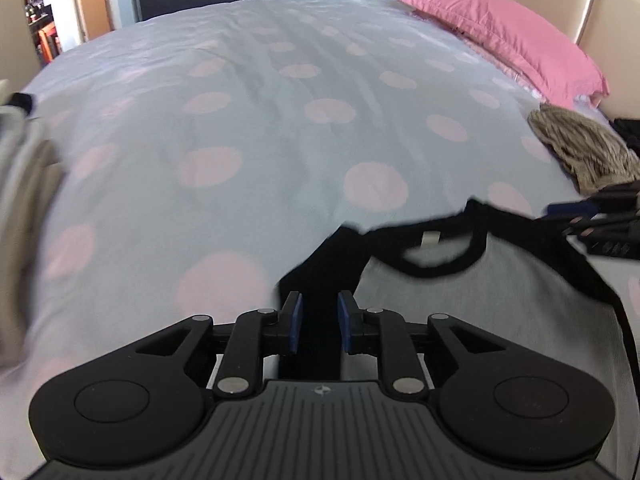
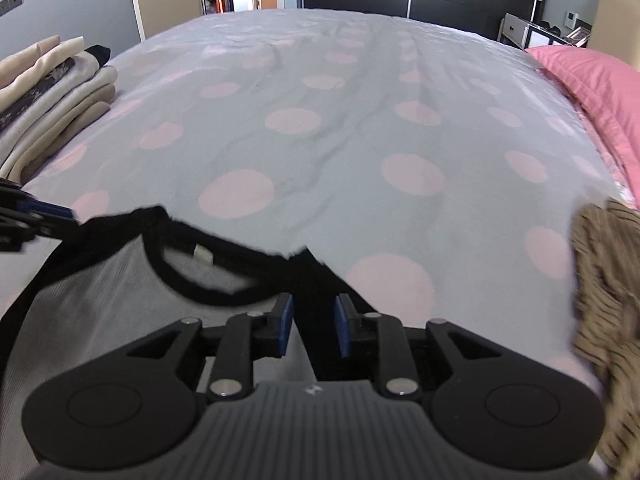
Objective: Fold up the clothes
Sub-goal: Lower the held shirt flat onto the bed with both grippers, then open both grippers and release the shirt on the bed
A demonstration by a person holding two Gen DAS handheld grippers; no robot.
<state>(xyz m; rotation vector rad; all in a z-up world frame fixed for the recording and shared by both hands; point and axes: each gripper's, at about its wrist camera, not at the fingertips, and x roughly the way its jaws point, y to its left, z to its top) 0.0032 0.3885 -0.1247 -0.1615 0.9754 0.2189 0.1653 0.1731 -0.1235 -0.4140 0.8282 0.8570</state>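
Note:
A grey T-shirt with black sleeves and black collar [image 1: 500, 300] is stretched between my two grippers above the near edge of the bed; it also shows in the right wrist view [image 2: 100, 304]. My left gripper [image 1: 319, 320] has its blue pads part-closed around the shirt's black sleeve [image 1: 320, 264]. My right gripper [image 2: 313, 322] holds the other black sleeve [image 2: 316, 280] the same way. Each gripper shows at the edge of the other's view: the right one [image 1: 592, 220], the left one [image 2: 28, 216].
The bed [image 1: 280, 120] has a pale blue cover with pink dots. A stack of folded beige clothes [image 2: 48, 96] lies at its left. A crumpled brown striped garment [image 2: 604, 300] lies at the right. A pink pillow [image 1: 504, 36] rests by the headboard.

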